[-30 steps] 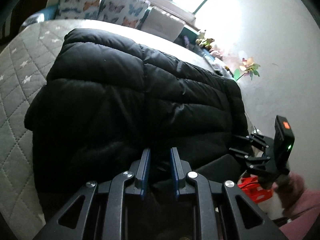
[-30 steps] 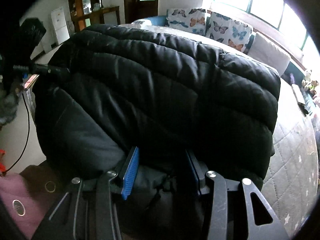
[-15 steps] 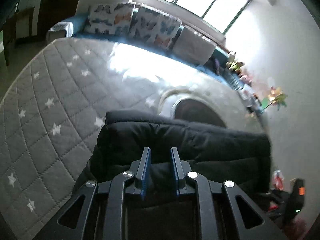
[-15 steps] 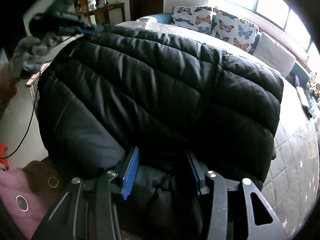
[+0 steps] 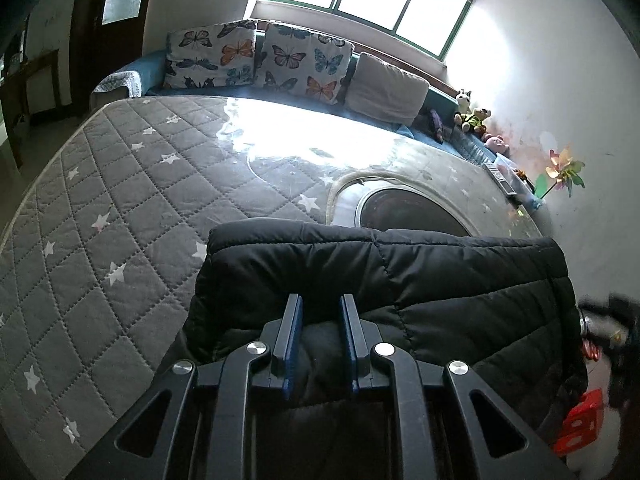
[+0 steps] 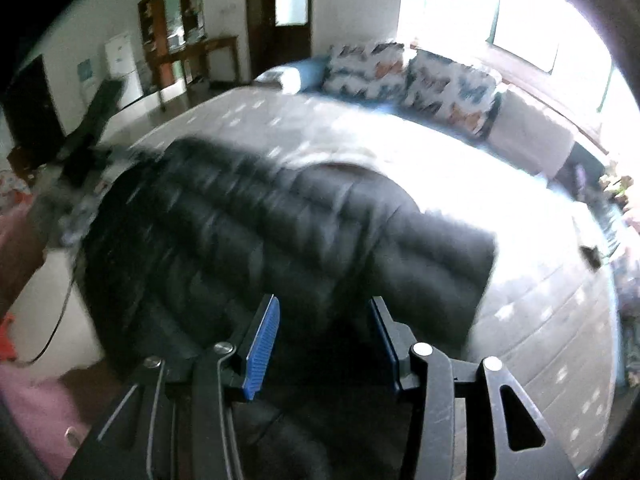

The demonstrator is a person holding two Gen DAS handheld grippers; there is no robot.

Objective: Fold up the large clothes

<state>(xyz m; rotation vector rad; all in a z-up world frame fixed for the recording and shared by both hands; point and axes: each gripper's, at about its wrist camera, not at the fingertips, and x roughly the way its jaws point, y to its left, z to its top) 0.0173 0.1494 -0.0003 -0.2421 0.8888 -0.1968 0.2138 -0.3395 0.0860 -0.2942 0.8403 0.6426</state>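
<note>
A black puffer jacket (image 5: 420,280) lies folded at the near edge of the grey star-quilted mattress (image 5: 120,200). My left gripper (image 5: 320,304) is shut on the jacket's near left hem, with dark fabric bunched between its blue pads. In the blurred right wrist view the jacket (image 6: 240,220) stretches away from my right gripper (image 6: 324,306), which holds a thick wad of its hem between wider-set jaws. The right gripper also shows as a dark blur (image 5: 616,320) at the left wrist view's right edge.
Butterfly pillows (image 5: 260,64) and a beige cushion (image 5: 384,88) line the far side under the window. Stuffed toys (image 5: 472,116) and a pinwheel (image 5: 564,168) stand along the right wall. A red object (image 5: 580,424) lies low on the right. A pink sleeve (image 6: 36,408) is at lower left.
Both grippers have risen and carried the jacket's hem forward. The jacket now covers less of the bed, and much more mattress shows beyond it. The right view has blurred with motion.
</note>
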